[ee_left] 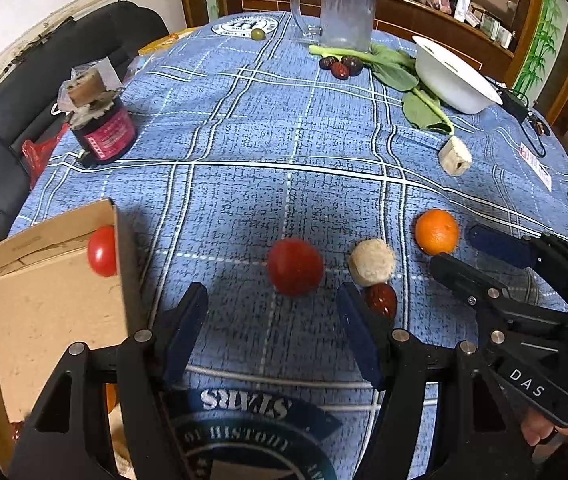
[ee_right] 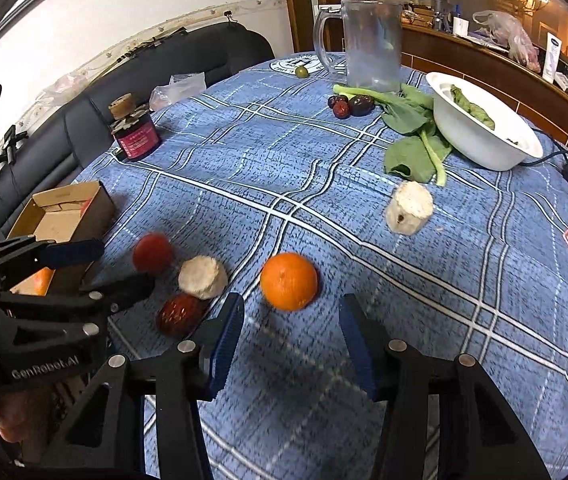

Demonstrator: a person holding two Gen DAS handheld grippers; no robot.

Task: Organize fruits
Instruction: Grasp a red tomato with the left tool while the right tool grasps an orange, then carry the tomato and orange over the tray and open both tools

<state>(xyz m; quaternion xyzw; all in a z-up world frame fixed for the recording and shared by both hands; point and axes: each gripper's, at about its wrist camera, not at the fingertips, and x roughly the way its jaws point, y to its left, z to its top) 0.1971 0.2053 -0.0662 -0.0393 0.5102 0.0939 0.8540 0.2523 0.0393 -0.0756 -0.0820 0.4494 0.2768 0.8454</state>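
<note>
My left gripper is open and empty, just short of a red tomato on the blue checked tablecloth; the tomato also shows in the right wrist view. A beige cut root piece and a dark red date lie right of it. My right gripper is open and empty, just short of an orange, and appears in the left wrist view. A cardboard box at the left holds another tomato.
A dark jar stands at far left. A glass mug, several dates, green leaves, a white bowl, a small green fruit and another root piece lie farther back. Black sofa beyond the table's left edge.
</note>
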